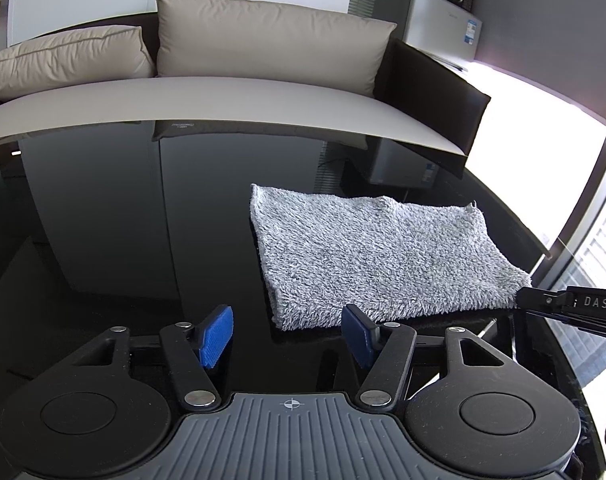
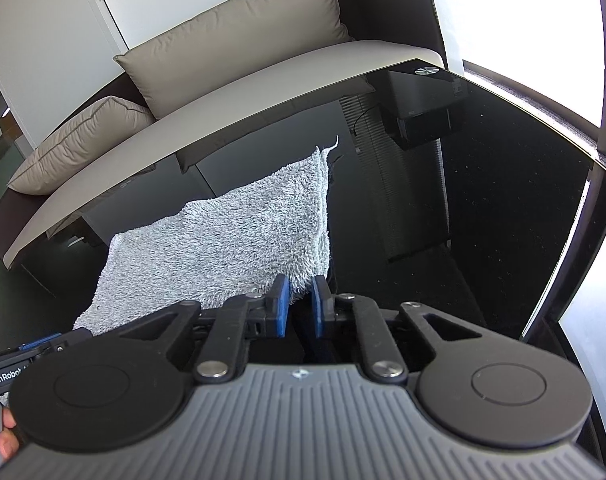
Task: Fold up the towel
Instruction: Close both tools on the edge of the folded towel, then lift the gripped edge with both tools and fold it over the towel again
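A beige sofa (image 1: 231, 92) with two cushions (image 1: 271, 36) spans the far side of the scene, behind a glossy black worktop (image 1: 103, 220) that mirrors the room. A grey fluffy towel (image 1: 375, 252), already doubled over, lies flat on the right part of the worktop, its long edges running left to right.

The left hand-held gripper (image 1: 289, 334) sits low at the near left corner of the towel. Its blue pads (image 1: 217, 334) stand about half apart with nothing between them, the right pad just beside the towel's near edge; no contact with the cloth is visible.

The right hand-held gripper (image 2: 301, 306) is at the near right corner of the towel. Its jaws are drawn almost together, and the corner of the towel (image 2: 231, 240) lies at the narrow gap between the pads; whether they pinch the cloth cannot be told.
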Demonstrator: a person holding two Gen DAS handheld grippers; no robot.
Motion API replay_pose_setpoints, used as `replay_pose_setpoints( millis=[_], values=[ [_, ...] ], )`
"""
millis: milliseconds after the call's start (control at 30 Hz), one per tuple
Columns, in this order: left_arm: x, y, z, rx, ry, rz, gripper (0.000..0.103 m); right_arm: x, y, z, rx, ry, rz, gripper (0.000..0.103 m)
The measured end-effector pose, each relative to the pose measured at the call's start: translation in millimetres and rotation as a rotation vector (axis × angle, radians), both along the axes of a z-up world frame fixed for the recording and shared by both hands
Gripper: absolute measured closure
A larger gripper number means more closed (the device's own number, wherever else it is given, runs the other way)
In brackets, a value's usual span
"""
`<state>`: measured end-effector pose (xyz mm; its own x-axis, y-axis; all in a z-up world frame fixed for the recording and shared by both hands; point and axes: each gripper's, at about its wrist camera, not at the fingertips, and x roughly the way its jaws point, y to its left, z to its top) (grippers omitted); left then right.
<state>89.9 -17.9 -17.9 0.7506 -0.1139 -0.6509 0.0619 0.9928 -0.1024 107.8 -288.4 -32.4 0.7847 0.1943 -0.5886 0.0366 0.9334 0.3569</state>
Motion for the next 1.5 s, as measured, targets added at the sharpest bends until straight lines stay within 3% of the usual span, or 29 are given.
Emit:
replay_pose_setpoints(
  millis=[500, 800, 1167, 1267, 1333, 1367, 1500],
  values=[
    [2.3, -5.5, -3.8, 0.007, 0.018, -0.04, 0.088, -3.7, -4.1, 3.5, 0.008, -0.017, -0.025, 0.1],
    [3.8, -2.3, -4.7, 0.013, 0.026, -0.037, 0.095, -7.7, -2.3, 9.4, 0.014, -0.04, -0.027, 0.1],
    [5.1, 2.5, -3.0, 0.01, 0.036, -0.047, 0.095, -15.3, -0.4, 11.4, 0.049, -0.019, -0.033, 0.098],
    [6.2, 4.7, -3.1, 0.006, 0.039, -0.047, 0.095, -17.0, -4.4, 8.9, 0.12, 0.008, -0.059, 0.086],
    [5.9, 4.7, -2.8, 0.007, 0.039, -0.048, 0.095, -16.8, -8.0, 6.8, 0.167, 0.032, -0.082, 0.067],
    [5.1, 4.6, -2.6, 0.006, 0.039, -0.048, 0.095, -16.9, -12.0, 5.3, 0.206, 0.041, -0.104, 0.063],
    [3.7, 4.8, -2.0, 0.007, 0.04, -0.05, 0.095, -14.1, -25.8, 0.7, 0.36, 0.084, -0.171, 0.061]
  ],
)
